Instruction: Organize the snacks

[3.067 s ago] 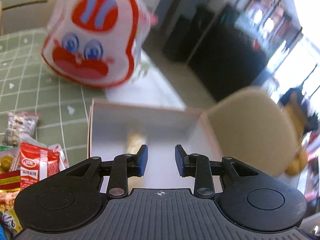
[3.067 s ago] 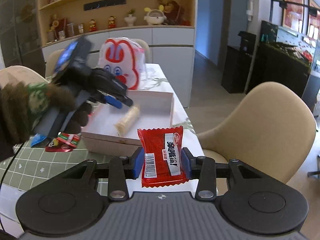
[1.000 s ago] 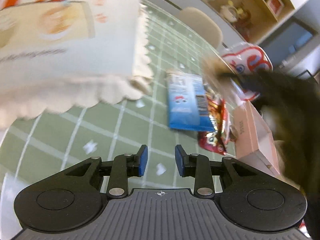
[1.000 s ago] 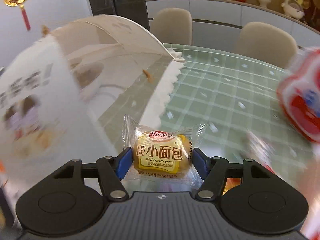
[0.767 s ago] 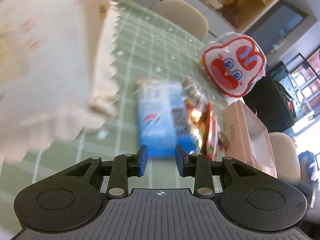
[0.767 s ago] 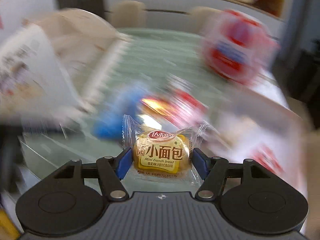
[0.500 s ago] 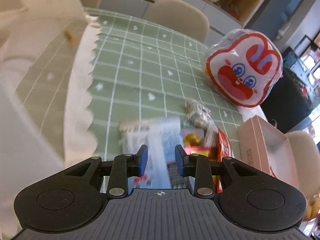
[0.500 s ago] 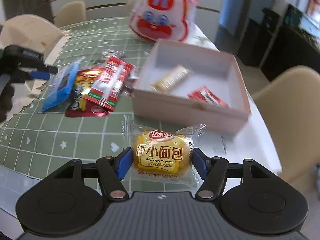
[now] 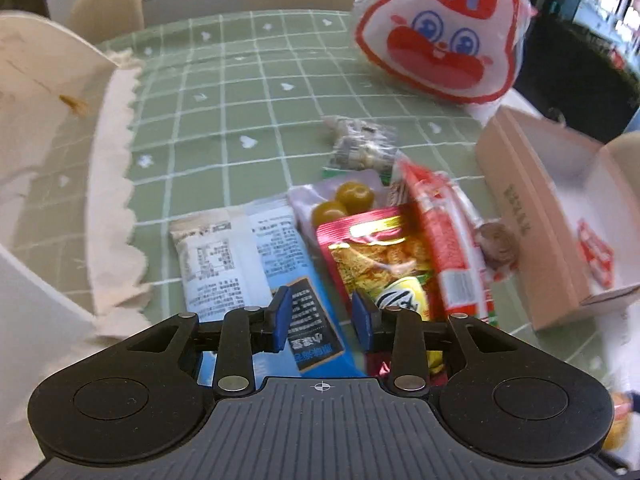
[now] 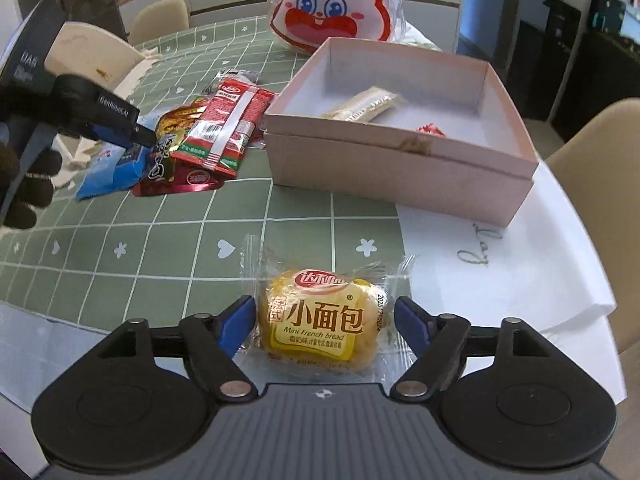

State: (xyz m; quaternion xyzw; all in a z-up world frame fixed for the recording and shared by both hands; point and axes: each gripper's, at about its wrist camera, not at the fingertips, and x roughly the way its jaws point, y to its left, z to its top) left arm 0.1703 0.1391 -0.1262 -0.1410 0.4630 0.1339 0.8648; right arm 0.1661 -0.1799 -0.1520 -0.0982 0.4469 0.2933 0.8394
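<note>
My right gripper (image 10: 323,318) is shut on a yellow mini French bread packet (image 10: 318,320), held above the table's near edge, short of the pink box (image 10: 396,168). The box holds a pale wafer bar (image 10: 362,106) and a red packet (image 10: 430,130). My left gripper (image 9: 321,318) is open and empty, just above a blue snack packet (image 9: 276,264); it also shows in the right wrist view (image 10: 136,134). A pile lies beside the blue one: a red striped packet (image 9: 444,240), a shiny red-and-yellow packet (image 9: 384,264) and a packet with yellow balls (image 9: 340,200).
A rabbit-face bag (image 10: 336,4) stands behind the box. A white scalloped paper bag (image 9: 48,128) lies at the left. Beige chairs (image 10: 600,184) ring the green checked tablecloth (image 10: 160,240). White paper (image 10: 520,248) lies under the box.
My right gripper has swung from the paper bag toward the pink box, still holding the bread packet. My left gripper has moved over the blue packet in the snack pile.
</note>
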